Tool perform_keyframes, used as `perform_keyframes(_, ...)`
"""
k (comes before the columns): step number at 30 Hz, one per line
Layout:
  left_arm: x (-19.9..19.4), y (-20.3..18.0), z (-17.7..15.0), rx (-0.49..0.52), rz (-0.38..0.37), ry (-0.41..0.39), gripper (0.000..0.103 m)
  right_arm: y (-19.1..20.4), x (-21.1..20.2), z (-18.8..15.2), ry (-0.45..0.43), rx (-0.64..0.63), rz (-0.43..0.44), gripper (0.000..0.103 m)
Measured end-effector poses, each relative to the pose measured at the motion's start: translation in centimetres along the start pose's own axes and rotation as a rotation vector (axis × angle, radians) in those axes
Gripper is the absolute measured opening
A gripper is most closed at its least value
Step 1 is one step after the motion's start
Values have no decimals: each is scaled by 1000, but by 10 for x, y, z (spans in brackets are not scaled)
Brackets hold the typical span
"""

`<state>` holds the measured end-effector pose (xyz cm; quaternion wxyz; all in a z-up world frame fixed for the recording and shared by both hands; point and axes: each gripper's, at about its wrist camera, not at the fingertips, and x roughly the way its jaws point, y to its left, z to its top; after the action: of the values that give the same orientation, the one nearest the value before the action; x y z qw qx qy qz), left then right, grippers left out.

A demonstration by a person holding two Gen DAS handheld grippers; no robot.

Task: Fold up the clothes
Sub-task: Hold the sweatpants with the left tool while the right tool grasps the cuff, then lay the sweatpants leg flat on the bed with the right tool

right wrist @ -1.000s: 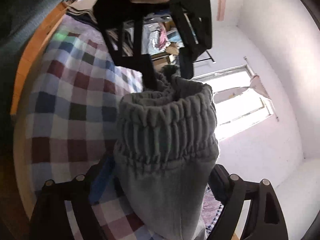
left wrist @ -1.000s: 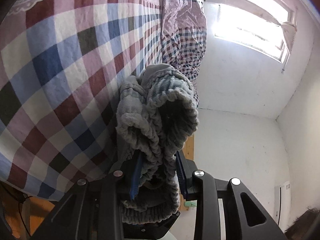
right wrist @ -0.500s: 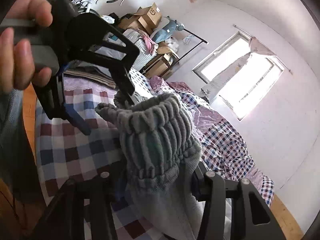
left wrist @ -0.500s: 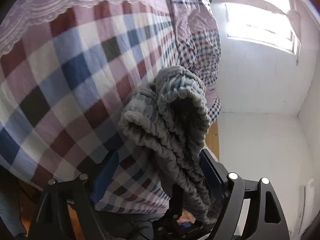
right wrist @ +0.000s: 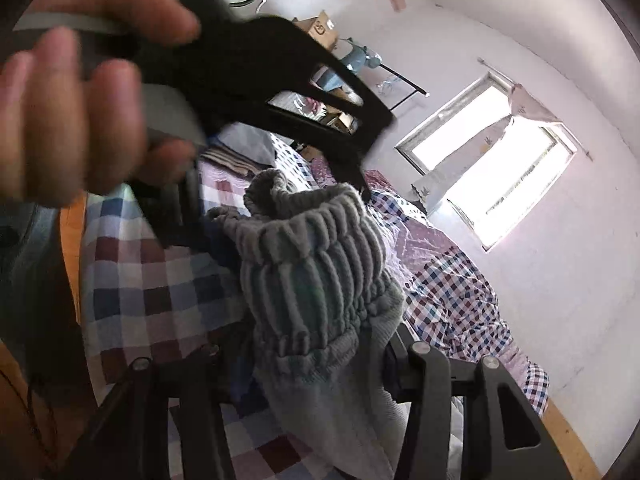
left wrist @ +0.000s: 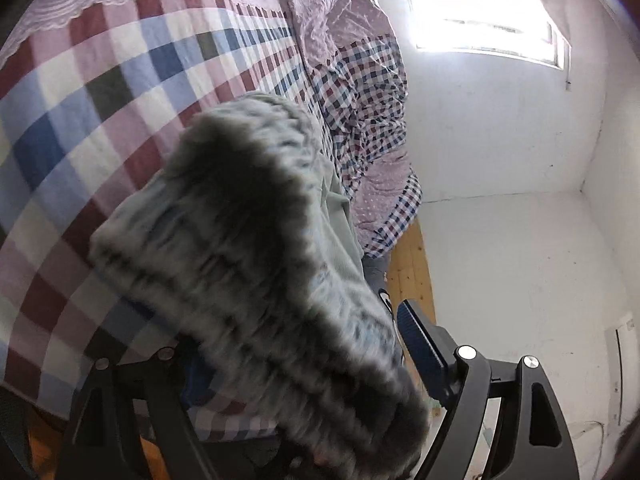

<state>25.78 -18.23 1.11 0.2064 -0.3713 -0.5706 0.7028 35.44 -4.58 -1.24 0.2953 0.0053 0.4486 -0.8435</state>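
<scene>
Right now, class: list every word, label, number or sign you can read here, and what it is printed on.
No text can be read.
Cardboard box on the far shelf: a dark printed mark, too small and blurred to read.
Grey garment, checked bedsheet and both grippers: no print visible.

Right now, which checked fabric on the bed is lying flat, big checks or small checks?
The big-check sheet lies flat. The small-check quilt is bunched in a crumpled heap along the window side.

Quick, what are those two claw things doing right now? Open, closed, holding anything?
Left gripper: jaws spread wide, the grey garment's waistband lying between them, not pinched.
Right gripper: jaws closed on the same grey garment.
</scene>
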Motion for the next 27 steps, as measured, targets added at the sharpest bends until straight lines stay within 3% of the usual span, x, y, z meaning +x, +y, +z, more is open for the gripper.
perform_keyframes(3, 13, -5, 1, 8, 33, 11, 84, 2, 3, -1, -3, -11, 4, 53)
perform_keyframes(5, 22, -8, 1, 14, 55, 19, 78, 3, 0, -2, -4, -19, 9, 54)
perform_keyframes(7, 31, -12, 1, 19, 77, 26, 59, 2, -1, -5, 5, -16, 17, 54)
perform_keyframes(9, 38, -16, 2, 30, 101, 30, 47, 1, -2, -6, 13, -9, 24, 56)
perform_keyframes(11, 35, -24, 2, 65, 131, 20, 41, -1, 0, -7, 9, 9, 36, 61)
perform_keyframes(13, 30, -36, 6, 112, 165, -12, 33, -6, -5, -7, -9, 41, 48, 71)
perform_keyframes(16, 19, -50, 21, 140, 179, -52, 29, -18, -12, -9, -25, 99, 56, 84)
perform_keyframes(22, -5, -88, 71, 215, 208, -115, 27, -79, -1, -34, 46, 329, 52, 85)
perform_keyframes(27, -1, -132, 142, 311, 263, -135, 26, -161, 6, -86, 149, 633, -17, 86)
